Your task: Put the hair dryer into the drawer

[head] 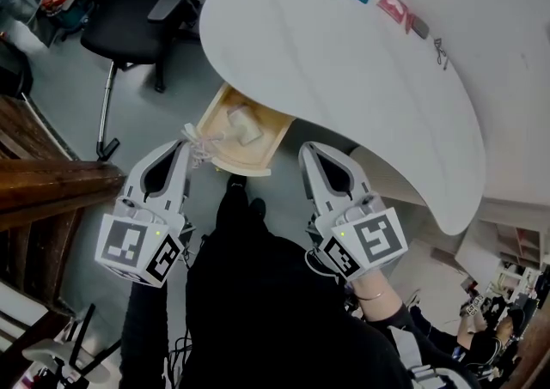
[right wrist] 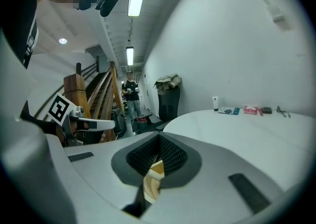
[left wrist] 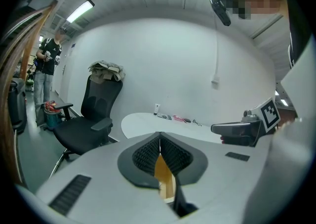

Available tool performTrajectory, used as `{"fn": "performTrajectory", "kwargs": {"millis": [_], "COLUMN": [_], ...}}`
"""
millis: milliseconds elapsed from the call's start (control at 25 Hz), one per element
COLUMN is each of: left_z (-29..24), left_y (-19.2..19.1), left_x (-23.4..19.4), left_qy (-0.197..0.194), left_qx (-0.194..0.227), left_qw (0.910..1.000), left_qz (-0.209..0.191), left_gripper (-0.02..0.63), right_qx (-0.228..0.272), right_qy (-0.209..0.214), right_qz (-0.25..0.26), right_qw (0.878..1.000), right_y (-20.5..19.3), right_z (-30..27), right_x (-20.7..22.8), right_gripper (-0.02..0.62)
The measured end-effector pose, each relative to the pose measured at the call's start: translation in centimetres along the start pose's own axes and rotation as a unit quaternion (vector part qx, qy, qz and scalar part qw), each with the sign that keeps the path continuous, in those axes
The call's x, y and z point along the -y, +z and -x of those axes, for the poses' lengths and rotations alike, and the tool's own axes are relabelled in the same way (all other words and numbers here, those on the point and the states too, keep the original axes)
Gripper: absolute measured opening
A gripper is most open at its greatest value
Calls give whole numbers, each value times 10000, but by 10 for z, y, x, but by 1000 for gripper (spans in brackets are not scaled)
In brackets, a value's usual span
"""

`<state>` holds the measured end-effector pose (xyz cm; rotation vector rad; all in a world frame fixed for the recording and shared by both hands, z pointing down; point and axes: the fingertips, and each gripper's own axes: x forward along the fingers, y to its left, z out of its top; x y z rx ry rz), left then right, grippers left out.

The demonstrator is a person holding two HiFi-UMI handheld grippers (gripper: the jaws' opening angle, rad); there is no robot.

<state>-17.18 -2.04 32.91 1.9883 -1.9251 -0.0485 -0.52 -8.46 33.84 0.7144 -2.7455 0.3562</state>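
Main risk I'm seeing: the cord [head: 198,148] is bunching over the near-left corner of the drawer [head: 273,140]. If someone pushes it shut as is, that loop is probably getting pinched between the drawer front and the table [head: 344,61], or it's jamming the slide. Second one: the left gripper [head: 182,147] is sitting just beside that bundle with its jaws pressed together on nothing, and a careless pull-back could be snagging the cable and dragging the hair dryer [head: 243,124] back out (can't tell whether tip and cord are actually touching). The right gripper [head: 307,149] is hanging off the drawer's right corner, jaws likewise closed and empty. The dryer itself is lying inside the open drawer, just under the table's edge. It's looking white, compact and rigid. The cable is pale and loosely coiled, and that floppy bit is what's needing tucking in.
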Motion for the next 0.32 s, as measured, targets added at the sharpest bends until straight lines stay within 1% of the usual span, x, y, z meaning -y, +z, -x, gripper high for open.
{"fn": "performTrajectory", "kwargs": {"millis": [320], "left_z": [13], "left_y": [6], "left_x": [-2], "left_qy": [117], "left_qx": [44], "left_qw": [9999], "left_qz": [-60], "left_gripper": [12], "right_qx": [158], "right_qy": [8], "right_qz": [-135], "right_qw": [9998], "right_y": [7], "right_z": [9], "right_x": [-1], "right_gripper": [2]}}
